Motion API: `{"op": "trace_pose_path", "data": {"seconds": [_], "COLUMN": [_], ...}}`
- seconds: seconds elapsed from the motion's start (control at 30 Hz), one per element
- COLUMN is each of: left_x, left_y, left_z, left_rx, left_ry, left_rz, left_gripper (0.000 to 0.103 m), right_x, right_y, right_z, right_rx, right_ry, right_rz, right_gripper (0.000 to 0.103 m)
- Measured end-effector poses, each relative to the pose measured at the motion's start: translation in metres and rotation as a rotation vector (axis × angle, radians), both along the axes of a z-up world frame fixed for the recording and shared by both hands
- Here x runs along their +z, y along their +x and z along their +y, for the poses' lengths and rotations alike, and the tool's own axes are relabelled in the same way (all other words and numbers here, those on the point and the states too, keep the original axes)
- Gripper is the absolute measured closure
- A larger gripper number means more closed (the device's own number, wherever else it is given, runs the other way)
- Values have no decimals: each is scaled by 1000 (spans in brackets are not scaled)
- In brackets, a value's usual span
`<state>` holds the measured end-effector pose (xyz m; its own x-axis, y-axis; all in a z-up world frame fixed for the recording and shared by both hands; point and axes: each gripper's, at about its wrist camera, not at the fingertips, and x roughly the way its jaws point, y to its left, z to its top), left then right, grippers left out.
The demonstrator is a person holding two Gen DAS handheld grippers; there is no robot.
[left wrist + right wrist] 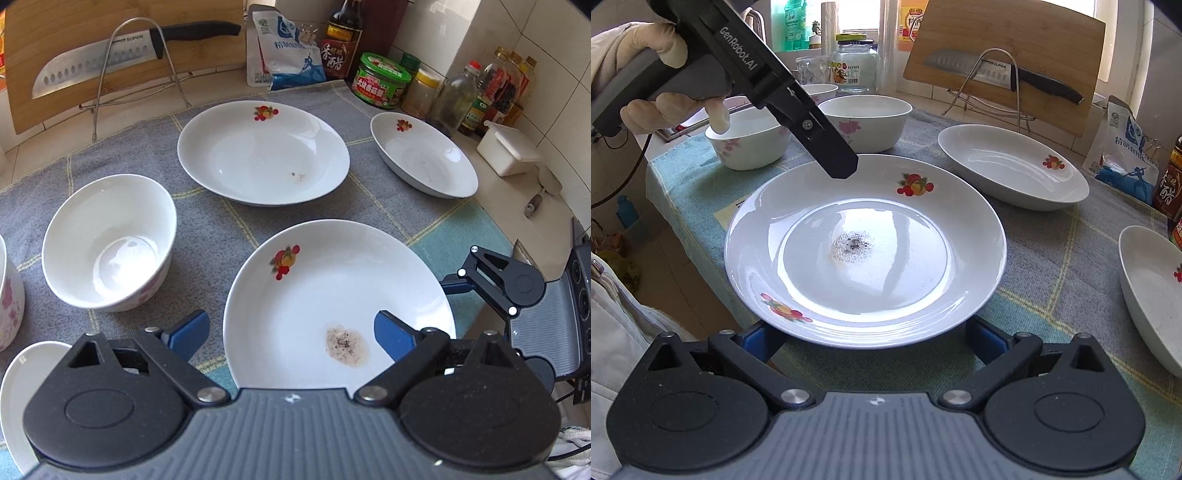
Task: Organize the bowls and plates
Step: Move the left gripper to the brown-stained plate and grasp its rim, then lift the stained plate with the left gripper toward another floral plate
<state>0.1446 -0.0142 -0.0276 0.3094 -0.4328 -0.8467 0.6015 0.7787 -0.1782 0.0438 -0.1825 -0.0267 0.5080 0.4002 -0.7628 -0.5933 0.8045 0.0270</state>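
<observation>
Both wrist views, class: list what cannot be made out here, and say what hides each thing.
- Right gripper, right wrist view: fingertips hidden under the soiled plate; contact cannot be told.
- Left gripper, left wrist view: open, but its height above that plate's rim is unclear.
- Floral bowl, left wrist view: cut off by the left edge.
- Third plate, right wrist view: cut off by the right edge.
- Bottle labels, left wrist view: too small.

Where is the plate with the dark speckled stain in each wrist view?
Left wrist: stained plate sits lower centre, right blue pad over its rim.
Right wrist: stained plate fills the centre, just ahead of the pads.
Shared landmark: the knife against the cutting board.
</observation>
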Motion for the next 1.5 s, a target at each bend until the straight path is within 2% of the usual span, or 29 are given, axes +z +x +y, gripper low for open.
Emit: {"op": "trace_pose_path", "data": {"seconds": [0.13,0.27,0.7,1.03,1.5], "left_x": [-8,-18,-34,-37,-38], "left_y": [14,22,45,52,54], "left_z": [0,-6,-13,-21,-27], "left_rx": [1,-18,-93,-155,-174], "left_ry": [-12,27,36,47,59], "left_rz": [63,111,262,304,309], "left_gripper": [7,8,12,13,12], "right_x": [-2,-3,-1,0,2], "right_y": [-4,-5,1,6,12], "right_z": [-4,-5,-5,-3,1], "right_rx": [5,10,36,60,77], "right_ry": [20,31,21,8,-6], "right_rz": [-28,-42,-23,-6,16], "right_gripper": [0,0,0,0,0]}}
